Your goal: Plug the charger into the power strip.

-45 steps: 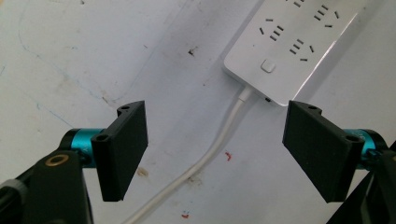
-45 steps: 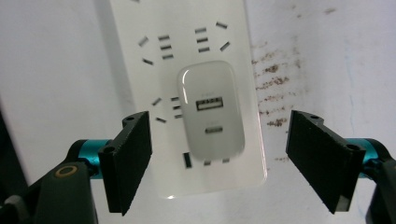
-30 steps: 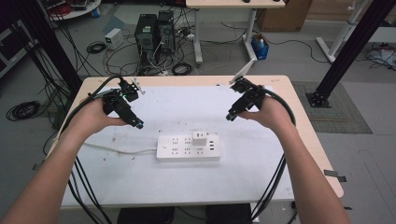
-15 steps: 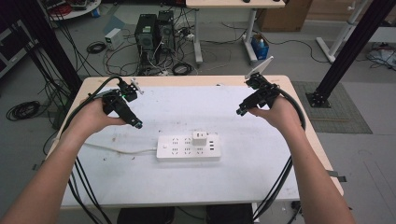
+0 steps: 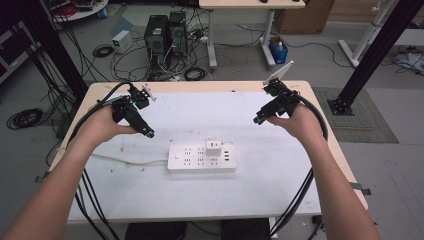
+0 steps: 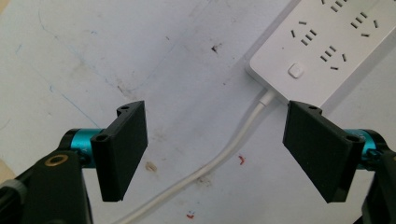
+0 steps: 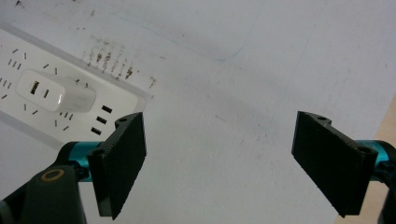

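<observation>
A white power strip [image 5: 200, 158] lies in the middle of the white table top [image 5: 200, 200], with a white charger [image 5: 214, 148] plugged into its upper row. Its white cord [image 5: 125, 161] runs off to the left. My left gripper [image 5: 148, 133] hovers above the table, up and left of the strip, jaws wide apart and empty. In the left gripper view [image 6: 215, 154] the strip's button end [image 6: 322, 44] and cord [image 6: 224, 154] lie beyond the jaws. My right gripper [image 5: 258, 120] is open and empty up and right of the strip; the right gripper view [image 7: 219, 163] shows the charger [image 7: 58, 93] at far left.
The table's wooden edge [image 5: 345, 165] frames the white mat. Black cables [image 5: 295, 200] trail from both grippers over the front edge. On the floor behind the table stand computer towers [image 5: 165, 32], tangled cords and another desk's legs. A black frame post [image 5: 380, 47] rises at the right.
The right gripper has moved to the right and a little farther back, away from the power strip. The left gripper has stayed in place.
</observation>
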`<state>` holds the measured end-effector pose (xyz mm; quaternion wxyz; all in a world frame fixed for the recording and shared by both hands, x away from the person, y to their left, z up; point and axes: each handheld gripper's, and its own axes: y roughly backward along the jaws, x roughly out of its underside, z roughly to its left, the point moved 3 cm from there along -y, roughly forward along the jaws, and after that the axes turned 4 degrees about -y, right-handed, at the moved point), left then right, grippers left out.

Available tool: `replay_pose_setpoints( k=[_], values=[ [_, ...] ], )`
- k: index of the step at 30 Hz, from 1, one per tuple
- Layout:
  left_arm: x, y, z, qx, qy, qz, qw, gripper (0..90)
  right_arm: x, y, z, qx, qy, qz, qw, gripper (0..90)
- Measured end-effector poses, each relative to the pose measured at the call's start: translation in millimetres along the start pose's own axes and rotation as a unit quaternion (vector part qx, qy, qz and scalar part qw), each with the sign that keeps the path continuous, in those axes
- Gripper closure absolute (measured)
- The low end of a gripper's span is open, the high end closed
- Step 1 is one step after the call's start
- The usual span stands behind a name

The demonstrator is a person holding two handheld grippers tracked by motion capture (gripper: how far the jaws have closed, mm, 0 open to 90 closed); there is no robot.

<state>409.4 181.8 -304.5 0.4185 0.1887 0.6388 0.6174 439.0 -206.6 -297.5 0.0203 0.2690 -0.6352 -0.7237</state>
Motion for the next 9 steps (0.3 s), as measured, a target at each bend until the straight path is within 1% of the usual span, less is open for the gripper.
replay_pose_setpoints(
  k=[4,9],
  values=[
    [0.0,-0.2,-0.1,-0.001,-0.001,0.001,1.0,22.2,1.1,0.9,0.0,-0.001,-0.002,-0.001,1.0,17.3],
    [-0.8,0.0,-0.5,-0.001,-0.001,0.001,1.0,22.2,3.2,2.3,-1.0,-0.004,0.002,-0.006,1.0,17.3]
  ],
)
